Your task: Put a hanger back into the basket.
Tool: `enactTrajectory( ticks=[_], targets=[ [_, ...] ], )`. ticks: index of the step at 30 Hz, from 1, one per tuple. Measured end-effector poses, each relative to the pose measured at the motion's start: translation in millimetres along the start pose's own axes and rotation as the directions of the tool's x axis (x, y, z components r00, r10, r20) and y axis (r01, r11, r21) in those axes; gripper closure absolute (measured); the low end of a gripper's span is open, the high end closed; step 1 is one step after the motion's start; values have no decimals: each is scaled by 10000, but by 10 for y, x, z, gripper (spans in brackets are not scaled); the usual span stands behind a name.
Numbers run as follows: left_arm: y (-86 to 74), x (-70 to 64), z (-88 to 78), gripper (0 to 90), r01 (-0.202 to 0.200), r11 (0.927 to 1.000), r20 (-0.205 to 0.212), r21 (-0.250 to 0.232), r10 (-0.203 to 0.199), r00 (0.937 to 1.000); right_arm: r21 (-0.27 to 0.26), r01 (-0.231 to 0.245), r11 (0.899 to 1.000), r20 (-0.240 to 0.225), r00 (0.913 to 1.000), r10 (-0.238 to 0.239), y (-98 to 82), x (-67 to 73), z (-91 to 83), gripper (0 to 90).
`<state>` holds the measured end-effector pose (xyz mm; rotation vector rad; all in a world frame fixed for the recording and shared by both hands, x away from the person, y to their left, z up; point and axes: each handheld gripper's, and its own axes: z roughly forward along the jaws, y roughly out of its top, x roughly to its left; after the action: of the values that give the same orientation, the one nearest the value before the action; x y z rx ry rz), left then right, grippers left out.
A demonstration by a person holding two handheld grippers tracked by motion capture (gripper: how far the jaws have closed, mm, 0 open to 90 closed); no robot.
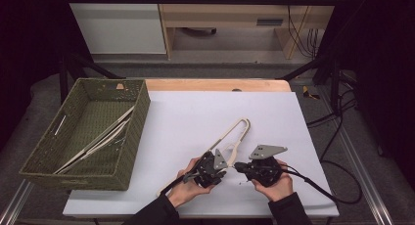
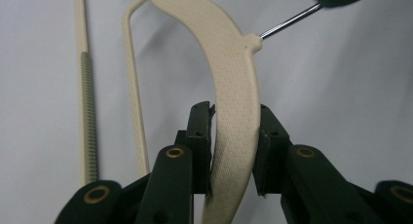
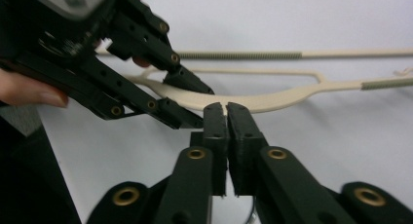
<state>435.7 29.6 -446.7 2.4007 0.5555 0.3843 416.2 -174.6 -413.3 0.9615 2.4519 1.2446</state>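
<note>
At the left of the table, in the high view, a green woven basket point(image 1: 129, 132) holds a few more cream hangers point(image 1: 98, 139), lying lengthwise along its floor, well apart from both grippers.

Next comes the left gripper point(image 1: 211, 167), held in the person's left hand point(image 1: 183, 186) near the table's front edge. Its jaws are clamped on the broad curved shoulder of a cream plastic hanger point(image 2: 234, 87): in the left gripper view both pads press on that shoulder from either side, and the shoulder rises from between them and bends away to the left ahead of the tips. The hanger's thin lower bar point(image 2: 87, 112), partly ribbed, runs straight up the view well to the left of the jaws.

On the white table point(image 1: 195, 107) the hanger point(image 1: 230, 137) lies flat, its long axis slanting from near left to far right, its looped end pointing away beyond the left gripper's jaws.

Its metal hook point(image 2: 287, 22) sticks out sideways towards the right gripper point(image 1: 242, 168), held in the right hand point(image 1: 276, 186). In the right gripper view that gripper's jaws stand together, almost meeting, just in front of the hanger's shoulder point(image 3: 272, 100), which runs crosswise past their tips. Whether the hook wire sits between them cannot be told.
</note>
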Motion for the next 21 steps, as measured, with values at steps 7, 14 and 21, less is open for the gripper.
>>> enactTrajectory(
  ticks=[7,14,21],
  targets=[
    [4,70,-151,747,66,9998,-218,-193,-70,9997,-2103,-351,9770,366,9984,437,41,-95,-375,541],
    [-14,142,-268,762,220,9992,-348,-347,-232,9991,-3059,-992,9469,678,9898,1256,-74,-255,-545,429],
    [-28,233,-395,786,484,9967,-610,-644,-523,9968,-2753,-1330,9521,1028,9806,1667,-154,-346,-509,330]
  ],
)
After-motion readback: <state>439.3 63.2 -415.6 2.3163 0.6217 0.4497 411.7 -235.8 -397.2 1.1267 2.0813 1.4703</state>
